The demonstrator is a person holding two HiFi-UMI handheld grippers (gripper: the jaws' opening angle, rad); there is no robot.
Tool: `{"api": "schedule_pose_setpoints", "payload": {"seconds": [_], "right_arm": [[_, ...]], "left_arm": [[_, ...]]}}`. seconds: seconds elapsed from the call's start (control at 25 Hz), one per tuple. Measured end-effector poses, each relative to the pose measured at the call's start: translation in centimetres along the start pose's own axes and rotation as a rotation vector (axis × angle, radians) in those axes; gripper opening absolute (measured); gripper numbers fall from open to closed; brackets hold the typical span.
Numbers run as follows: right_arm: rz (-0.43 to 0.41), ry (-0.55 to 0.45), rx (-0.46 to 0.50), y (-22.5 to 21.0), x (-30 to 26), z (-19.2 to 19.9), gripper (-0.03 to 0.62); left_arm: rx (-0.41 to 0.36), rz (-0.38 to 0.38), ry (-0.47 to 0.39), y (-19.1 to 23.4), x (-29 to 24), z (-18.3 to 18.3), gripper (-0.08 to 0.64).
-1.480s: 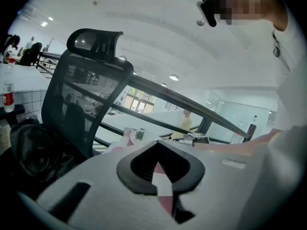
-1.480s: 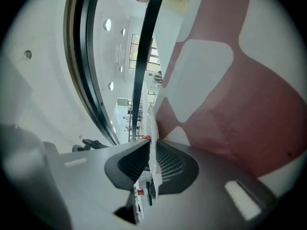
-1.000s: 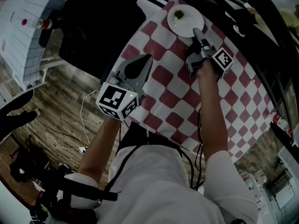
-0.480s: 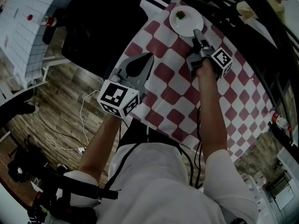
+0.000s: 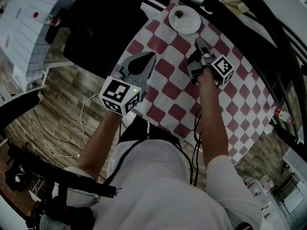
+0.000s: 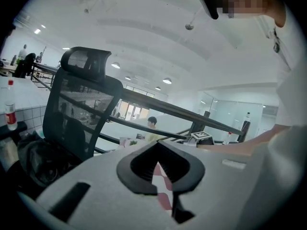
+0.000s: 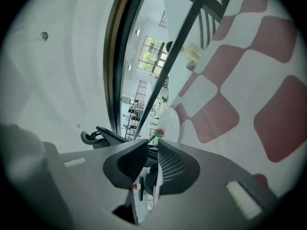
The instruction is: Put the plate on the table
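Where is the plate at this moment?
In the head view it is at top centre: the white plate rests on the red-and-white checked tablecloth near its far corner, just short of the dark railing.

White shirt (image 5: 163,186); grey left tool (image 5: 153,55), right tool (image 5: 197,40).

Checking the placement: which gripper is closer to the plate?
The right gripper: it points at the plate on the table, and its jaws have just been closing with nothing between. The left gripper hangs back at the table's edge.
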State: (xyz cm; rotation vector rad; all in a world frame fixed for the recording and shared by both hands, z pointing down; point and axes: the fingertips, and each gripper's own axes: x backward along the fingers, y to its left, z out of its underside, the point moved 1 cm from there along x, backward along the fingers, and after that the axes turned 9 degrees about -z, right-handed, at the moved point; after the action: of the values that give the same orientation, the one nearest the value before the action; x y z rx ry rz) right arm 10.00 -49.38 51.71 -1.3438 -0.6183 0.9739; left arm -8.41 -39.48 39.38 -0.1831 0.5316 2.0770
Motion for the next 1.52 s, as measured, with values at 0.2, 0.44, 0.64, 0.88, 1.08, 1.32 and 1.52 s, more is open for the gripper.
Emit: {"api": "schedule_pose_setpoints", "payload": {"seconds": [0.2, 0.44, 0.64, 0.88, 1.08, 1.32, 1.52], "right_arm": [[-0.045, 0.004, 0.053, 3.2, 2.8, 0.7, 0.013], [-0.148, 0.032, 0.113, 8.0, 6.8, 2.6, 0.006], [-0.174, 0.067, 0.167, 10.4, 10.7, 5.1, 0.005], [-0.254, 0.084, 0.179, 13.6, 15.5, 7.9, 0.006], [-0.290, 0.075, 0.179, 15.7, 19.8, 9.6, 0.005], [-0.310, 0.064, 0.210, 17.6, 23.3, 10.3, 0.005], [-0.310, 0.060, 0.243, 18.7, 25.1, 10.9, 0.005]], "left_arm": [[-0.020, 0.016, -0.025, -1.7, 2.2, -1.3, 0.002], [-0.043, 0.035, -0.049, -4.2, 5.1, -2.0, 0.002], [-0.051, 0.047, -0.056, -5.8, 7.6, -2.1, 0.002], [-0.062, 0.045, -0.064, -7.4, 10.0, -2.1, 0.002], [-0.075, 0.039, -0.068, -8.2, 11.9, -2.0, 0.002], [-0.093, 0.058, -0.060, -9.4, 13.0, -1.7, 0.002], [-0.076, 0.063, -0.069, -10.1, 14.1, -2.3, 0.002]]}}
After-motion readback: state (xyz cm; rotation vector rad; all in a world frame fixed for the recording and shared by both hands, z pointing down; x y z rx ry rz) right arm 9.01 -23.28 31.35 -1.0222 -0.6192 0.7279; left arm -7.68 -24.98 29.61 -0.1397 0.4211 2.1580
